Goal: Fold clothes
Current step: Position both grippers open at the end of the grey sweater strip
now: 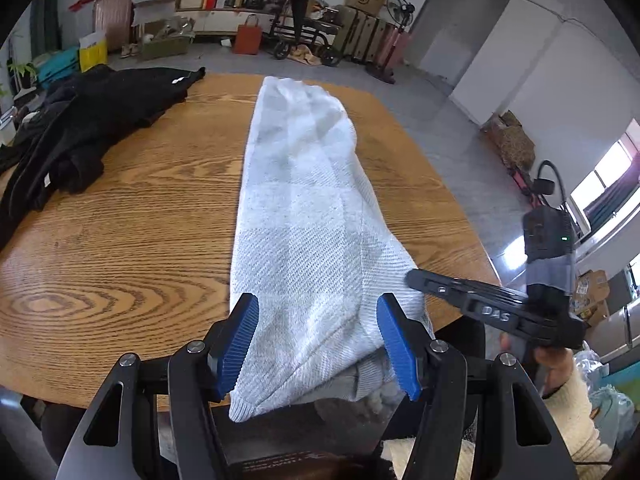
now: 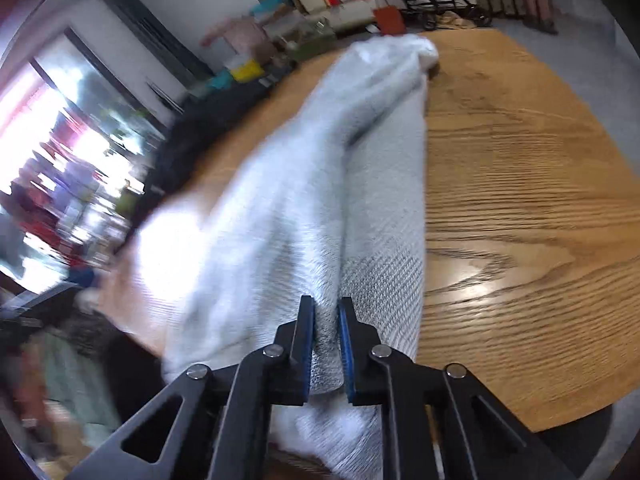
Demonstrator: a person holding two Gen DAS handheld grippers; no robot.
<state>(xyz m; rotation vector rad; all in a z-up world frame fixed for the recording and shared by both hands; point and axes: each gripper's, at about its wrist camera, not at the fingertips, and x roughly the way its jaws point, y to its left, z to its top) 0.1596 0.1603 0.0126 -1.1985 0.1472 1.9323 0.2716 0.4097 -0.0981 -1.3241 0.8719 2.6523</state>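
Folding in progress: long pale grey knitted garment point(image 1: 304, 216) laid lengthwise across the round oak-grain wooden worktop point(image 1: 132, 240), near end drooping over the edge. Soft, limp, light; best taken at a hem or fold edge, where layers bunch. Right claw point(image 2: 326, 344) nearly closed, pinching a raised ridge of knit between its blue pads, at the garment's right edge in the left view. Left claw point(image 1: 318, 344) roughly half open, straddling the near end without pressing. Heap of black clothing point(image 1: 80, 132) lying well apart, far left.
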